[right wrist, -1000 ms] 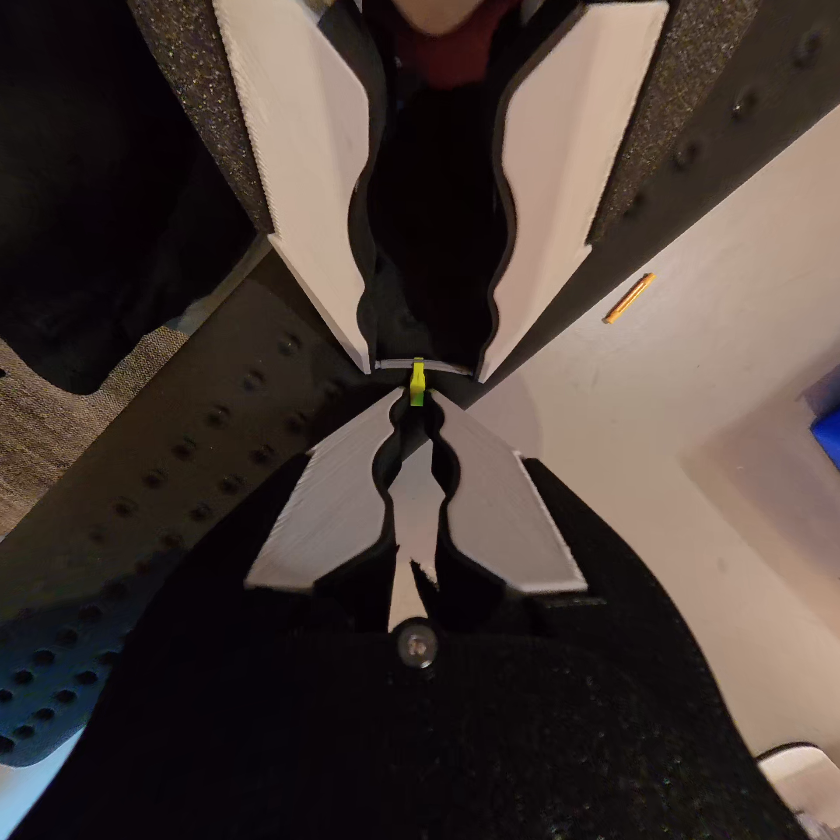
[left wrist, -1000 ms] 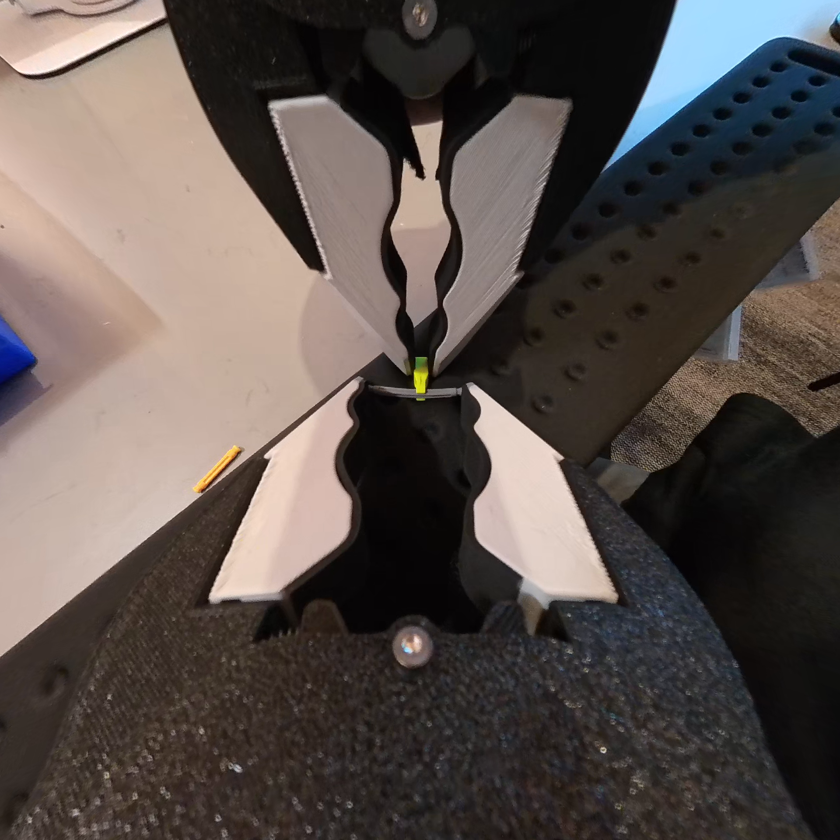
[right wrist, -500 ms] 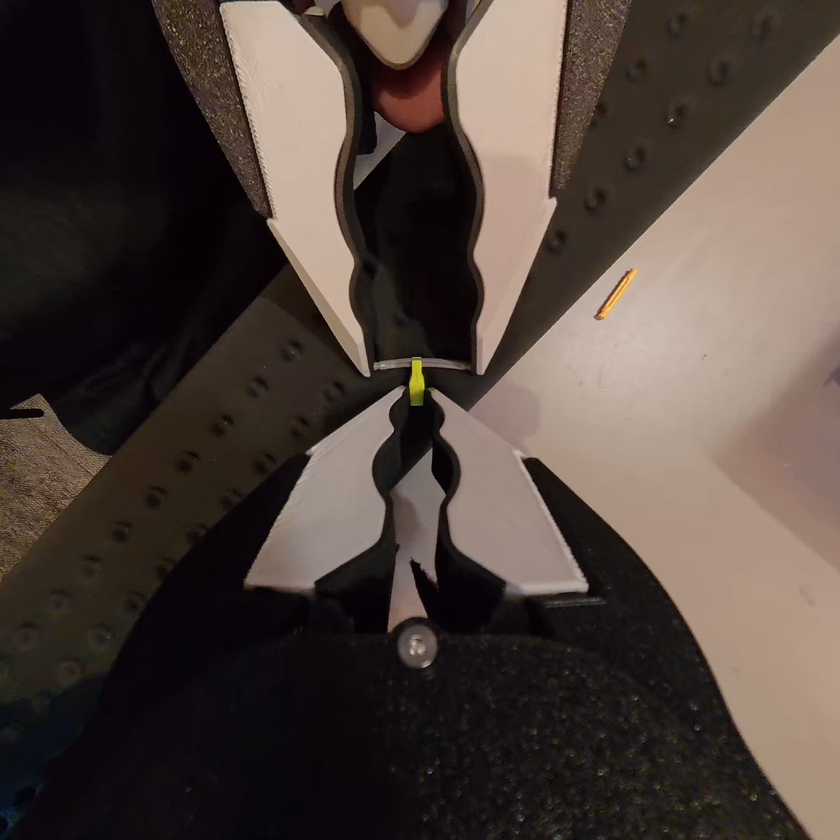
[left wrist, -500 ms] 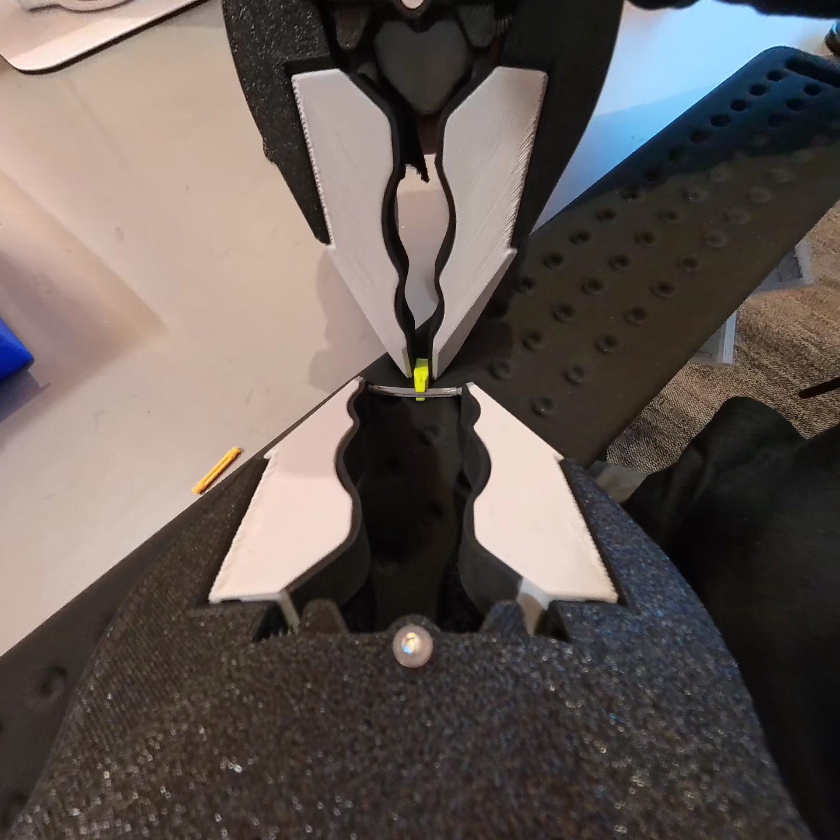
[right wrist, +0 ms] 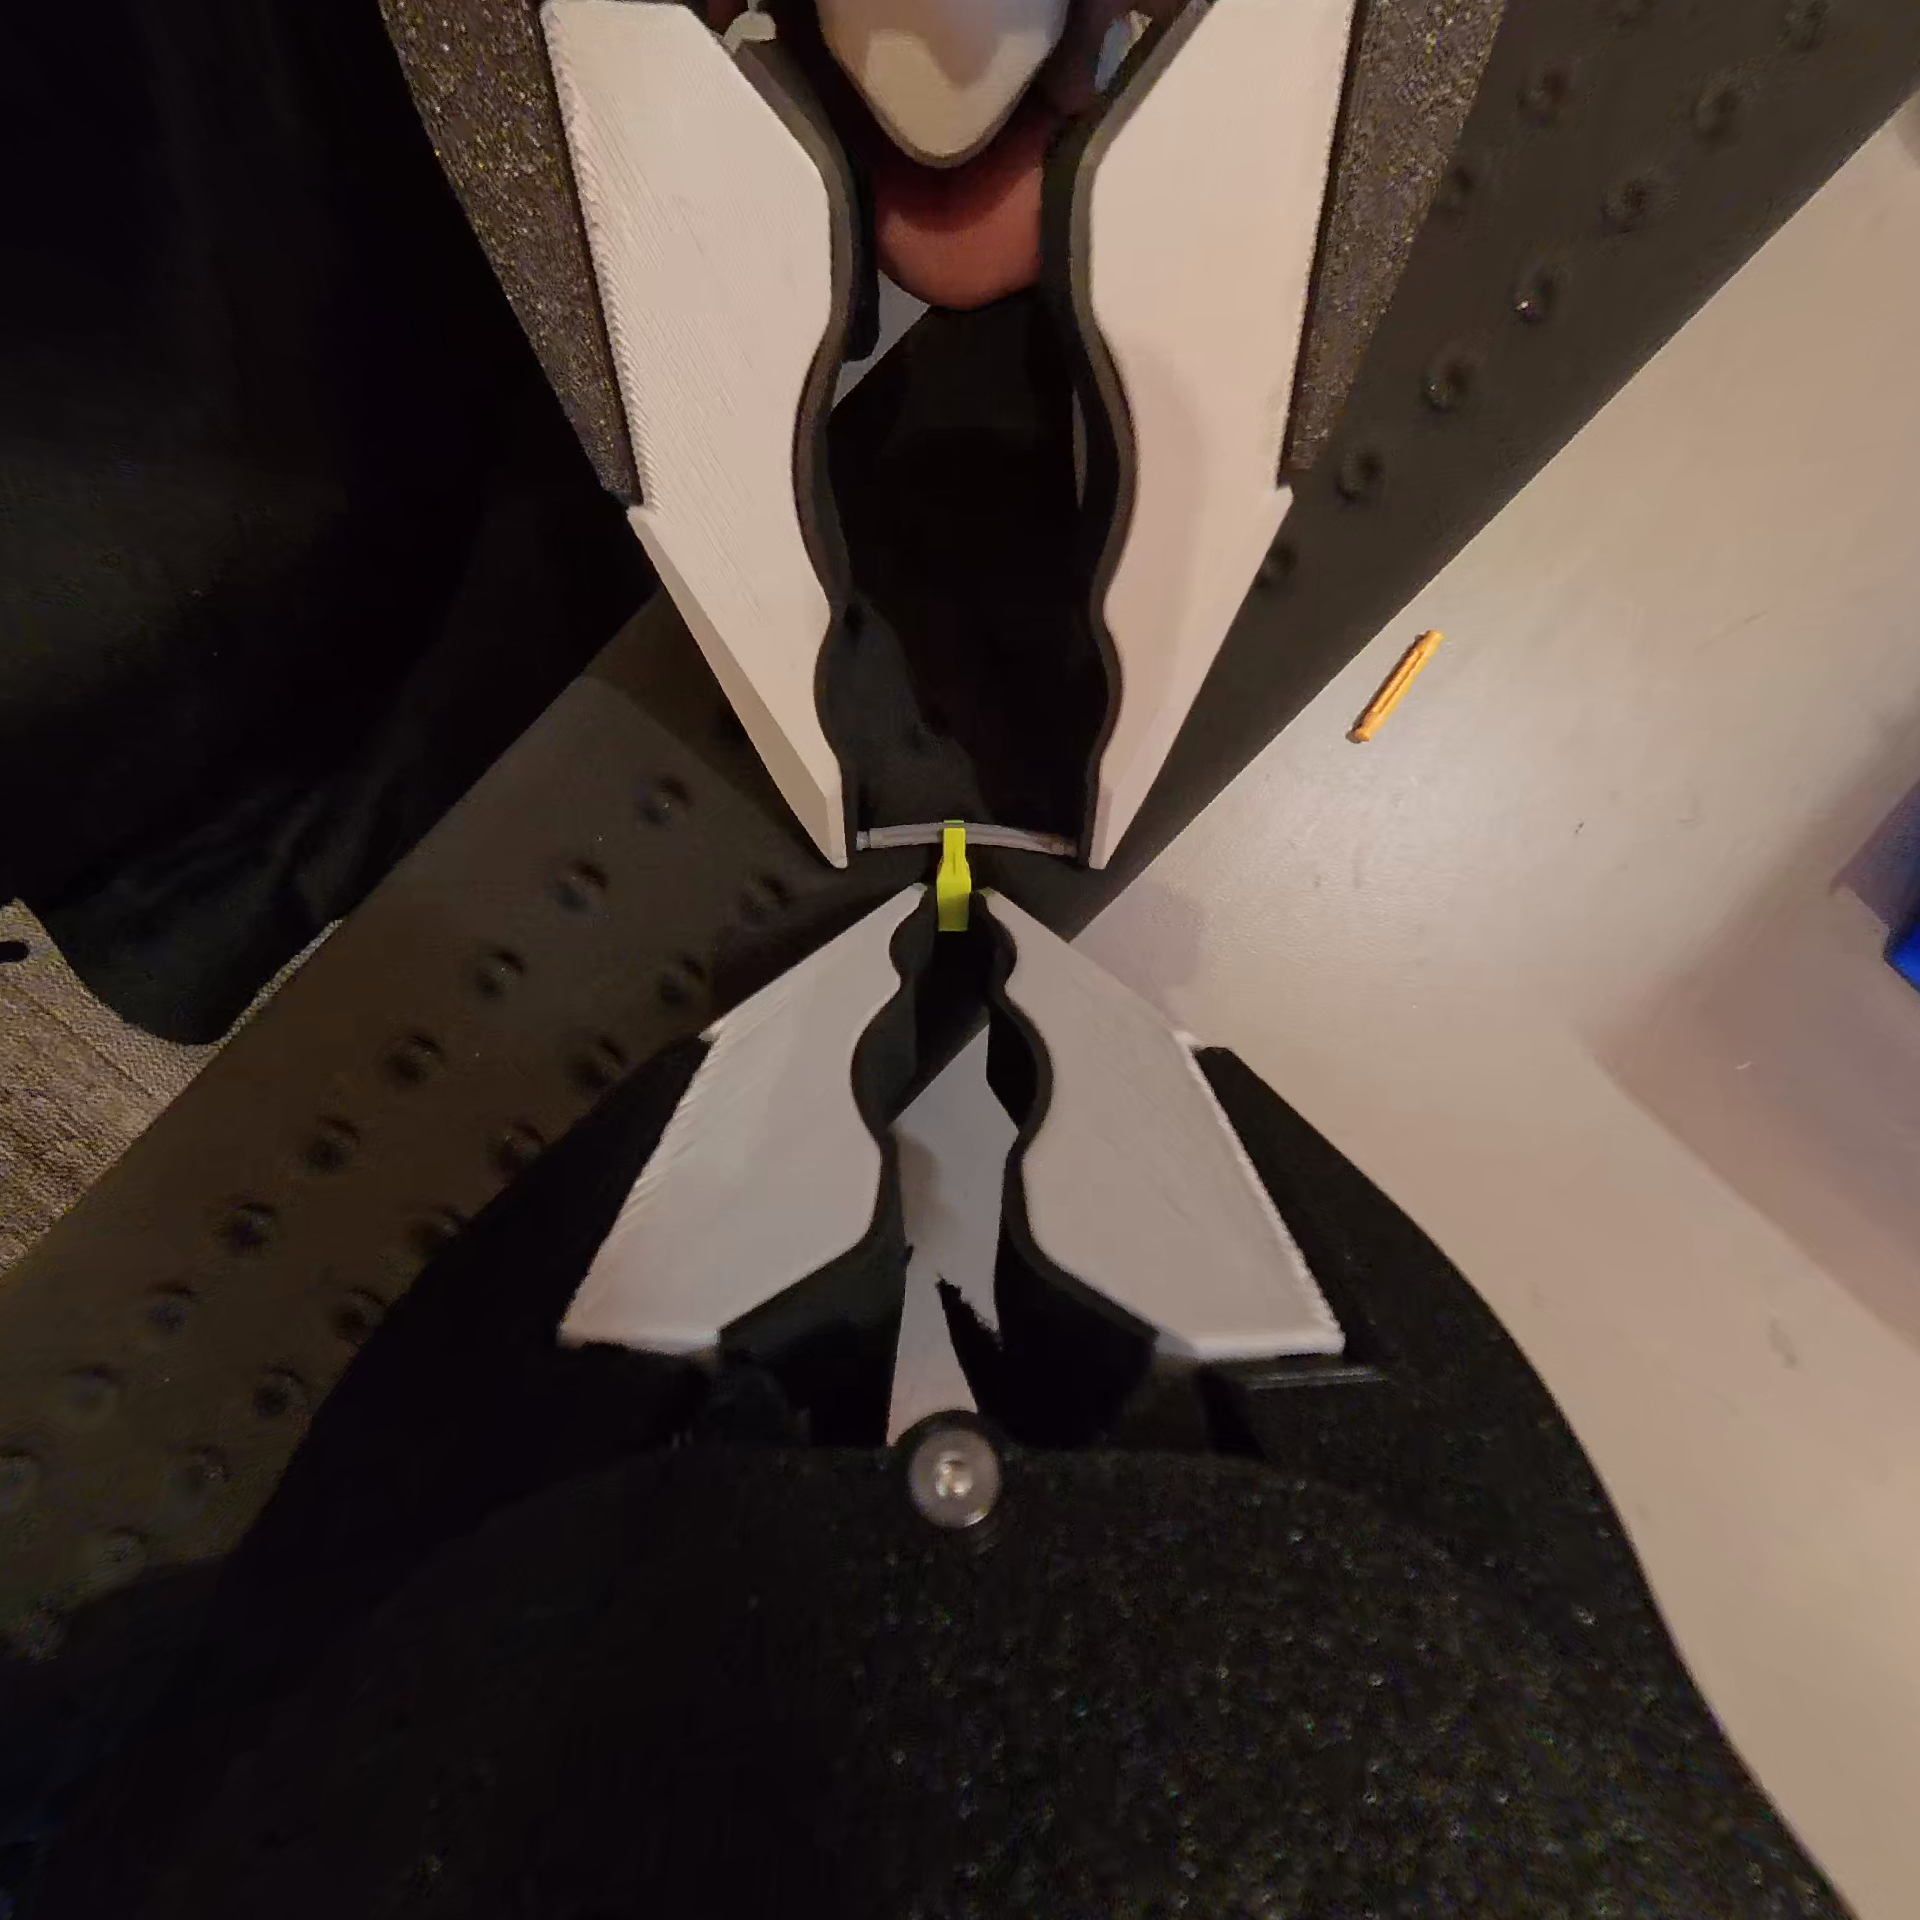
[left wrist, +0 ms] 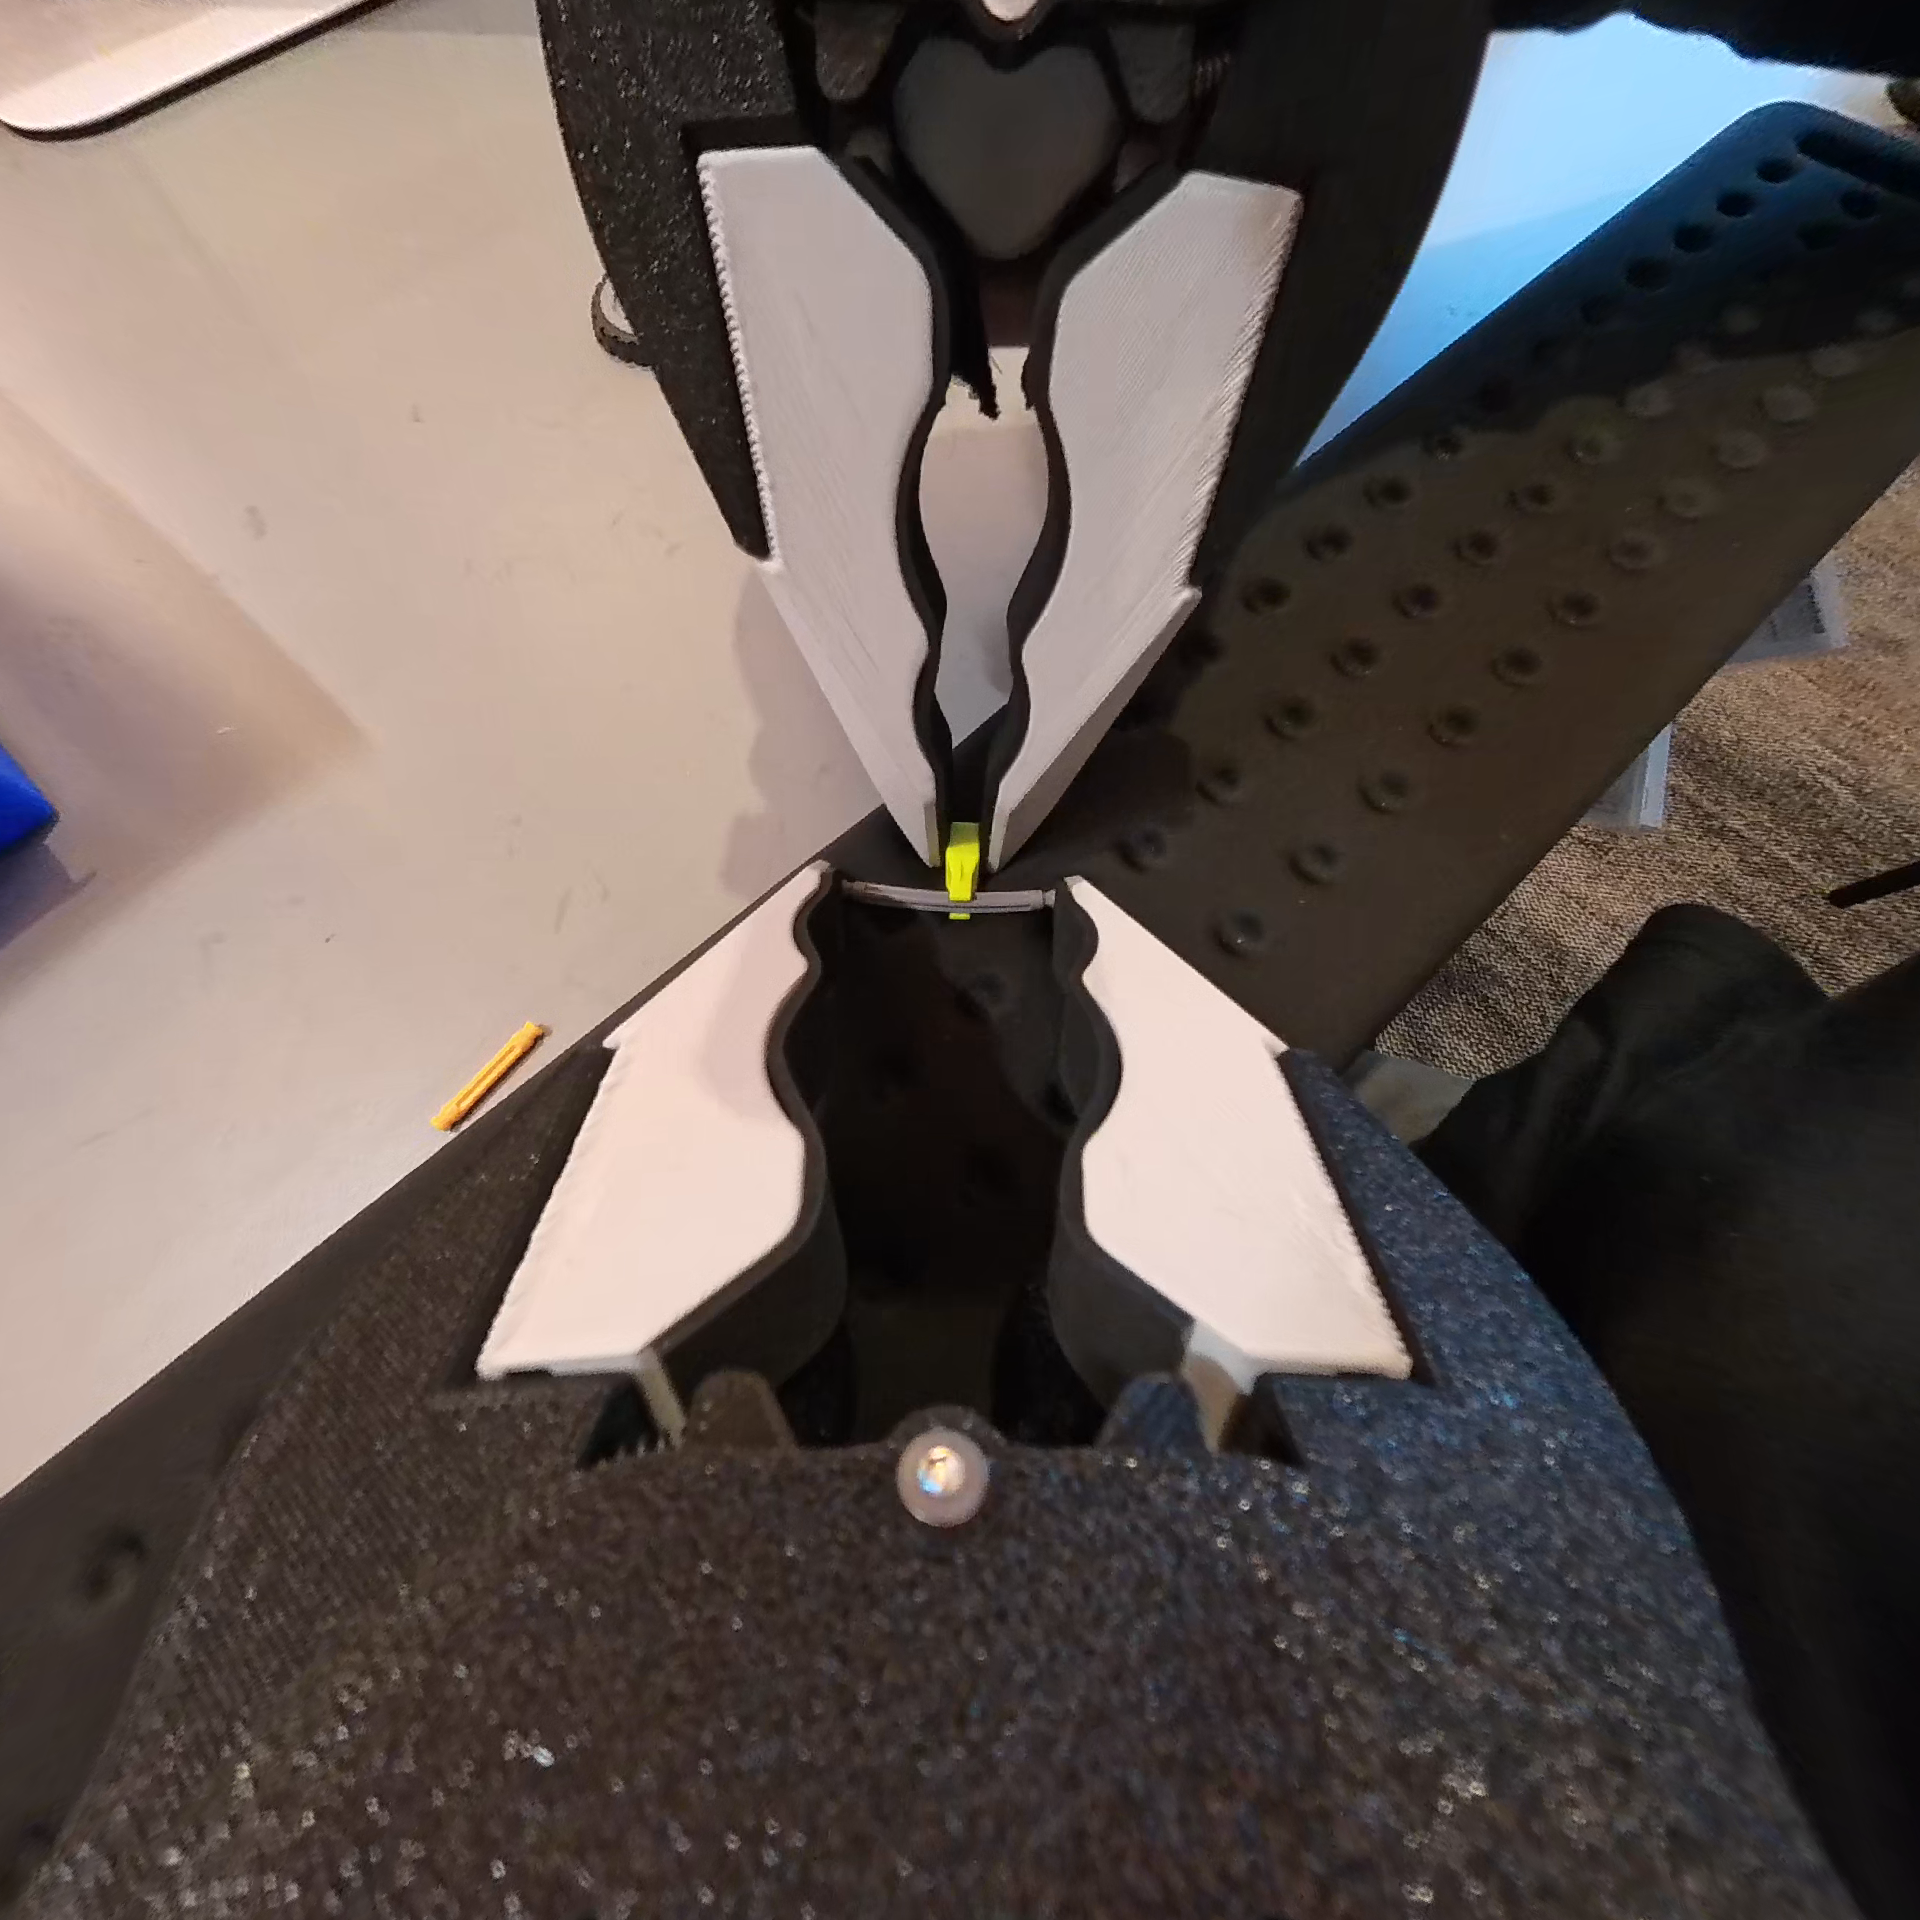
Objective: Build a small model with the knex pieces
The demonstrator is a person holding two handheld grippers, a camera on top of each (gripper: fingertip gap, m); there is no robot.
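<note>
In the left wrist view my left gripper (left wrist: 945, 891) holds a thin grey rod (left wrist: 894, 891) end to end between its two fingertips, jaws partly apart. A small yellow-green clip (left wrist: 961, 847) sits on the middle of the rod. My right gripper (left wrist: 963, 836) comes in from the top, tip to tip with the left, and is shut on the clip. In the right wrist view my right gripper (right wrist: 951, 902) pinches the clip (right wrist: 951, 878) from below. The left gripper (right wrist: 961, 842) holds the rod (right wrist: 899, 836) above it.
Both grippers hover over the edge of a pale table (left wrist: 312, 520). A small orange pin (left wrist: 488, 1091) lies on it, also in the right wrist view (right wrist: 1397, 686). A black perforated panel (left wrist: 1455, 623) runs diagonally beneath. A blue object (left wrist: 16, 800) sits at the left edge; carpet (left wrist: 1766, 748) lies beyond. My left and right fingertips are right by each other. From the left gripper's tips to the small orange pin (left wrist: 488, 1091) is close to 8 centimetres. The right camera catches it too, in the right wrist view (right wrist: 1398, 669).
The two grippers have tilted a little against each other and more of each body shows. Both holds on the rod and clip are unchanged.
</note>
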